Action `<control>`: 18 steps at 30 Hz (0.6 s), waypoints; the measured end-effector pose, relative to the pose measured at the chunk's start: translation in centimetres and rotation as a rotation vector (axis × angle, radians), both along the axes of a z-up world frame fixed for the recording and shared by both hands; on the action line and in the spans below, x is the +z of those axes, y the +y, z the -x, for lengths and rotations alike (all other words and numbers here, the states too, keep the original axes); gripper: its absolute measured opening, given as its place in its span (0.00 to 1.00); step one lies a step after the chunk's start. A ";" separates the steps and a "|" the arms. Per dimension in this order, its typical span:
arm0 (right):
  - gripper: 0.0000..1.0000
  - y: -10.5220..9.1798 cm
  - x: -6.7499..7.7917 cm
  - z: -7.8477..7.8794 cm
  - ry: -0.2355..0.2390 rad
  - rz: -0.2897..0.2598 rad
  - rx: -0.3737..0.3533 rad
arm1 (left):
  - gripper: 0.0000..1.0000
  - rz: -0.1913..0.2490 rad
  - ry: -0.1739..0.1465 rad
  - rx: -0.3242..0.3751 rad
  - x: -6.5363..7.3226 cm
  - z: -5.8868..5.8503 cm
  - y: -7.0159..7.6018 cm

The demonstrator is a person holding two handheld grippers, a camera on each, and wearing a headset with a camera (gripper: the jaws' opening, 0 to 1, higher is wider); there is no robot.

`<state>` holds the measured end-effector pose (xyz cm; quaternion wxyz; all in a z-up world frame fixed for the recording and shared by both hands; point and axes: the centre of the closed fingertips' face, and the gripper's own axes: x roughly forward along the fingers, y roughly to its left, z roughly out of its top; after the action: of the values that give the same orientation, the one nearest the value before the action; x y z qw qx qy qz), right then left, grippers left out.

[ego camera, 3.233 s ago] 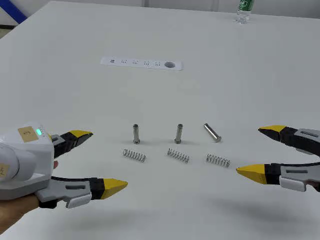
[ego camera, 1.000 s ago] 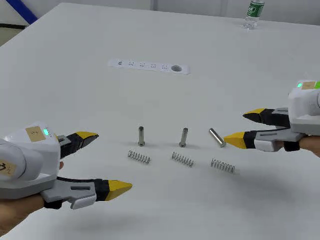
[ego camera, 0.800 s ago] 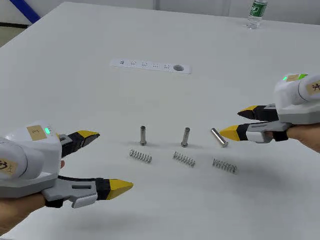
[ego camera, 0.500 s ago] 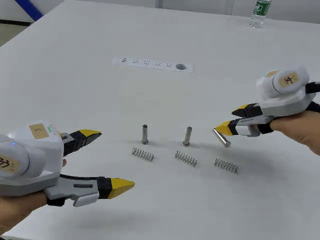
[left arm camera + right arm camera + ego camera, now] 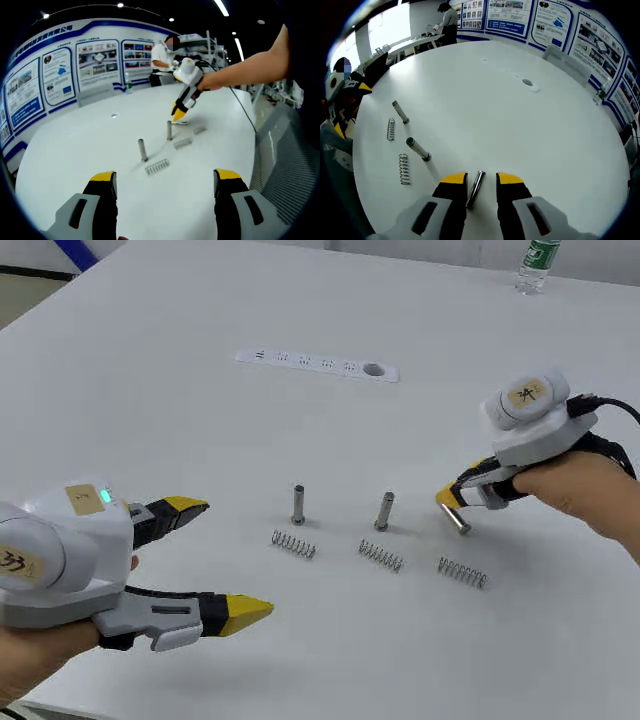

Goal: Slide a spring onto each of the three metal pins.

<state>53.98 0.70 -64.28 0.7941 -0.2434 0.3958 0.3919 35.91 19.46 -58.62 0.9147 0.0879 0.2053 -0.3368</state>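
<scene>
White table [image 5: 150, 360]: pin [image 5: 475, 187] between parted jaws of right hand-held gripper [image 5: 481, 178].

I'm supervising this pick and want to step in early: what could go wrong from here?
1. The right gripper straddles the lying pin with its jaws open. The pin is round and smooth, so an off-centre squeeze might roll it or shoot it away.
2. The middle pin stands upright close by, and a sideways swing while lifting could tip it.
3. The nearest spring lies just in front of the lying pin and could get nudged.
</scene>
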 end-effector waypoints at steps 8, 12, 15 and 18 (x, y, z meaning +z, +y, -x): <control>0.20 0.2 -0.9 -0.2 0.033 0.036 -0.009 | 0.80 0.005 0.000 0.002 0.0 0.2 0.2; 0.18 0.2 -1.1 -0.3 0.055 0.046 -0.027 | 0.79 0.010 0.001 0.008 0.0 0.2 0.4; 0.16 0.2 -1.6 -0.1 0.077 0.059 -0.036 | 0.79 0.014 0.004 0.010 -0.1 0.2 0.5; 0.16 0.1 -2.1 0.0 0.103 0.068 -0.057 | 0.79 0.018 0.006 0.012 -0.2 0.2 0.5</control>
<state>54.01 0.79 -66.33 0.7748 -0.2384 0.4561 0.3673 35.68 19.96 -58.80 0.9170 0.0773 0.2052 -0.3333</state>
